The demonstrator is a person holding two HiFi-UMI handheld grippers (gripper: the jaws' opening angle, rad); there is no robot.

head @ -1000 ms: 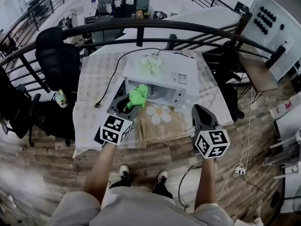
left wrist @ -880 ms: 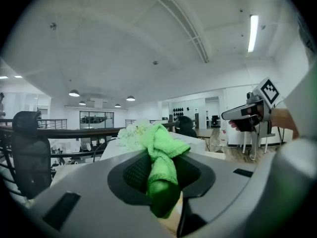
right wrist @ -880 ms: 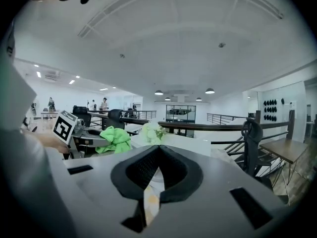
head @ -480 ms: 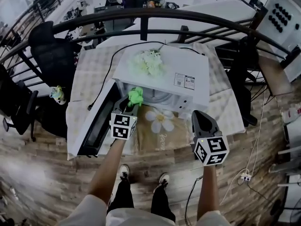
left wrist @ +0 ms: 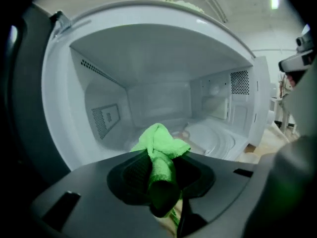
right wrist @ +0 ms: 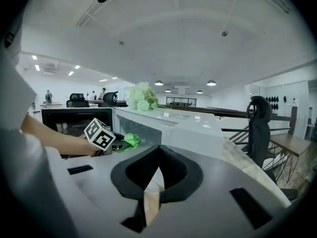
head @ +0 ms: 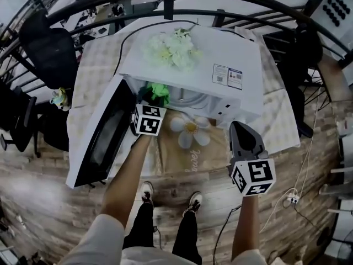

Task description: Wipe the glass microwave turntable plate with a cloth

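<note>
Pinching the green cloth (left wrist: 159,142) at the microwave (head: 220,54) mouth, the left gripper (left wrist: 161,180) could shove the turntable plate (left wrist: 213,138), seemingly resting inside, off-centre by pressing hard, while the right gripper (right wrist: 150,180) hangs outside, pressed together, empty.

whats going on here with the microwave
A person holds a gripper in each hand at a white microwave with its door swung open. The left gripper is clamped on a green cloth at the mouth of the cavity, and the glass turntable plate lies inside, ahead and to the right. The right gripper is shut, empty and outside.
</note>
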